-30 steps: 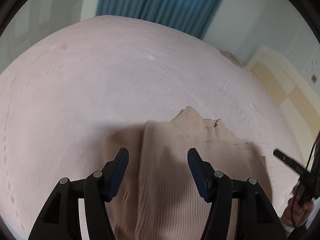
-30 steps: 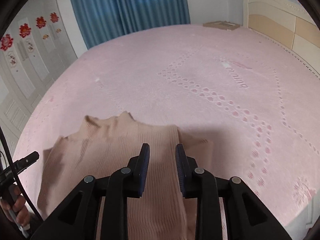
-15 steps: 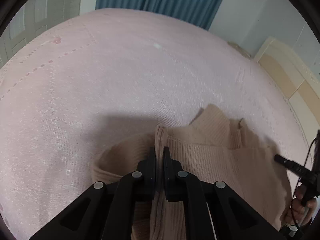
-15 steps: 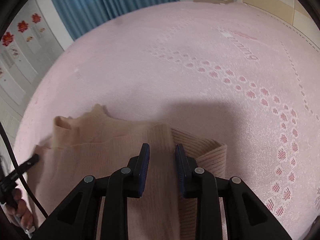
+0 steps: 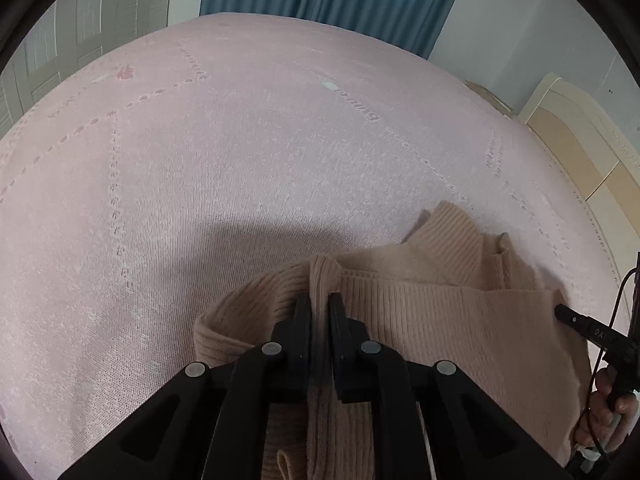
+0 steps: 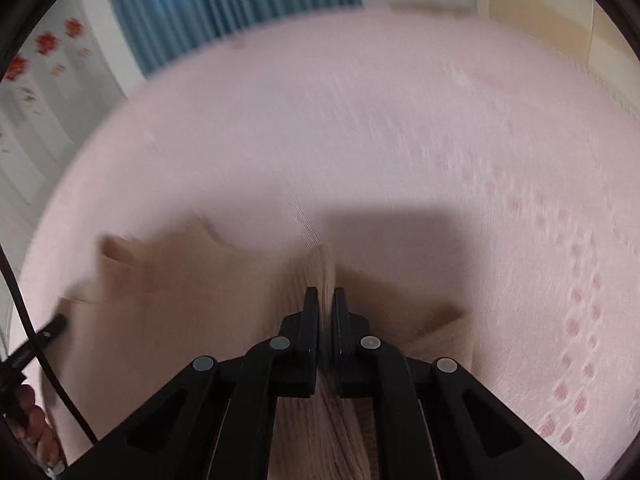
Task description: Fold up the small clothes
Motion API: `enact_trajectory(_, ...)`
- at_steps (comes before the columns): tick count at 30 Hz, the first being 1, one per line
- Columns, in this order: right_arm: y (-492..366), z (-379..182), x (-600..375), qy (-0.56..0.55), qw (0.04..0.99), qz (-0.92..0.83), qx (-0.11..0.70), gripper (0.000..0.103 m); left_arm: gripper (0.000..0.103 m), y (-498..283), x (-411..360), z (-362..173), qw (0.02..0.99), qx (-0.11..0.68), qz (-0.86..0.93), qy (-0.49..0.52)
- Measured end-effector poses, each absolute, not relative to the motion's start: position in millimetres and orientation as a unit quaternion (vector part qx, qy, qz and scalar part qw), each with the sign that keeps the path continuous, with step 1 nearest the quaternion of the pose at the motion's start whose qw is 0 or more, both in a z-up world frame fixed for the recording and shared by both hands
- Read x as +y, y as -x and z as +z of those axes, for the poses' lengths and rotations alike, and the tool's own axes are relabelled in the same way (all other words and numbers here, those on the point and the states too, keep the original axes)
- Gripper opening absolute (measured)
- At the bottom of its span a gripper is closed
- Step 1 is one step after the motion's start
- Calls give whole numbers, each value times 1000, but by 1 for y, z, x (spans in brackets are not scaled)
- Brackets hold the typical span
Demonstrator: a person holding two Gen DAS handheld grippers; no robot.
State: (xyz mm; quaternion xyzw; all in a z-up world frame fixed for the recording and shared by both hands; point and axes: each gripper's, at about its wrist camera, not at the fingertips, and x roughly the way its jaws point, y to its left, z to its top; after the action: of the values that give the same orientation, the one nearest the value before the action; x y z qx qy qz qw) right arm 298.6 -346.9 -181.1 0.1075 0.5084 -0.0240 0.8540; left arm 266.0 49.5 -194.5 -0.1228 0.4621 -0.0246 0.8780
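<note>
1. Beige ribbed sweater (image 5: 440, 320) lying on pink bed (image 5: 240, 160), near edge closest to cameras; collar (image 5: 452, 232) pointing away, toward far side of bed.
2. Left tool (image 5: 319, 304) closed, pinching a raised ridge of knit on the sweater's left side; fabric visibly bunched up between the jaws.
3. Right tool (image 6: 326, 300) closed too, a thin fold of the sweater's right side caught between the jaws. Right view heavily blurred, so exact grip spot hard to pin down.
4. Handling, judged: soft, limp, stretchy rib knit; light; no stiffness, so sags and drapes wherever unsupported. Not fragile, not slippery; ribs give decent bite.
5. Risk, judged: pinch may catch top layer only, leaving the lower layer behind; stretch means edges lag the tool; one-sided pull skews the fold.
6. Best hold, judged: side edges or folded creases, both layers at once, both sides level with each other; collar and loose middle poor choices, since bunching follows.
7. Fold not yet laid flat; left side of sweater humped near left tool.
</note>
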Motion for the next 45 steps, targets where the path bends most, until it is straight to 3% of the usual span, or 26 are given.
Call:
enact_trajectory(3, -292, -165, -343, -91, 871, -23, 483, 17, 20, -266, 42, -190, 878, 466, -28, 107)
enact_trajectory(5, -285, -157, -340, -84, 881, -24, 465, 30, 28, -264, 39, -187, 876, 469, -29, 104)
enact_trajectory(6, -280, -153, -339, -79, 886, -21, 457, 30, 37, -262, 39, -186, 876, 469, -32, 108)
enact_trajectory(9, -264, -140, -332, -66, 897, -12, 438, 30, 51, -250, 39, -178, 880, 457, -34, 123)
enact_trajectory(13, -245, -119, -314, -59, 906, 57, 414, 34, 53, -227, 42, -164, 885, 450, -6, 117)
enact_trajectory(16, -235, -119, -289, -60, 894, 110, 429, 35, 61, -207, 53, -160, 883, 449, 11, 139)
enact_trajectory(26, -235, -157, -224, -2, 865, 120, 488, 36, 63, -186, 83, -170, 881, 440, 46, 167)
enact_trajectory(36, -296, -177, -202, 13, 848, 70, 526, 37, 63, -200, 80, -167, 900, 417, 57, 110)
enact_trajectory(45, -281, -167, -206, -2, 834, 77, 546, 40, 63, -202, 94, -164, 890, 417, 32, 181)
